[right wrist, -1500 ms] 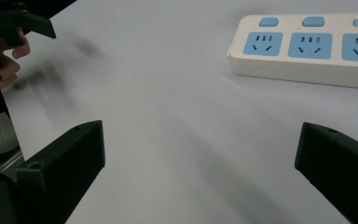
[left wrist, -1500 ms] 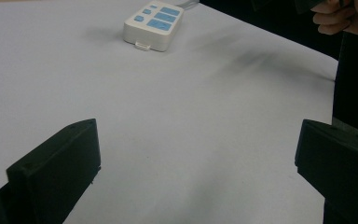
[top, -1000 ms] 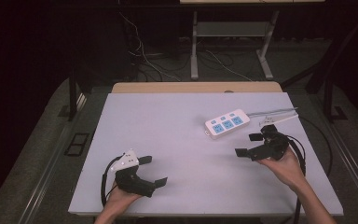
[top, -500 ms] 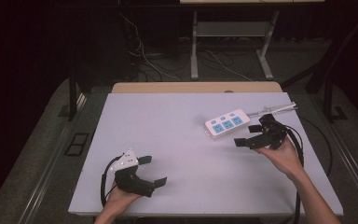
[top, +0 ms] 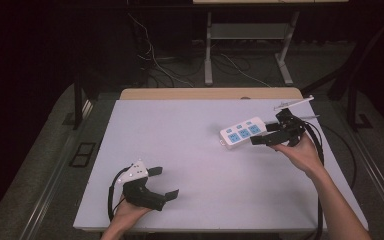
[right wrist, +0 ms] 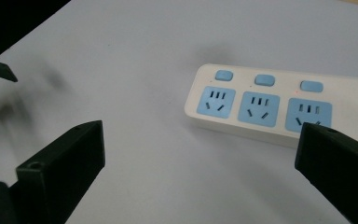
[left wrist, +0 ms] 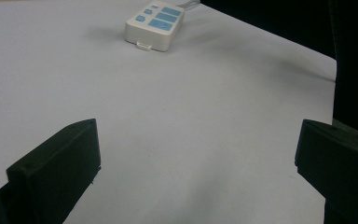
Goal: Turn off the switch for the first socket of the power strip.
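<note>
A white power strip (top: 241,132) with three blue sockets and three blue switches lies on the white table (top: 190,135) at the right. My right gripper (top: 266,134) hangs open just right of it, jaws pointing left toward its end. In the right gripper view the power strip (right wrist: 270,102) lies ahead between the wide-apart jaws. My left gripper (top: 164,182) rests open near the front left of the table, nothing between its jaws. In the left gripper view the power strip (left wrist: 154,21) lies far off on the table.
A wooden strip (top: 210,93) runs along the table's far edge. Cables (top: 155,65) and a metal frame (top: 245,45) stand on the dark floor behind. A thin metal rod (top: 294,103) sits at the far right corner.
My right gripper has moved up and left, from the right of the table toward the power strip's right end. The left gripper has stayed where it was.
</note>
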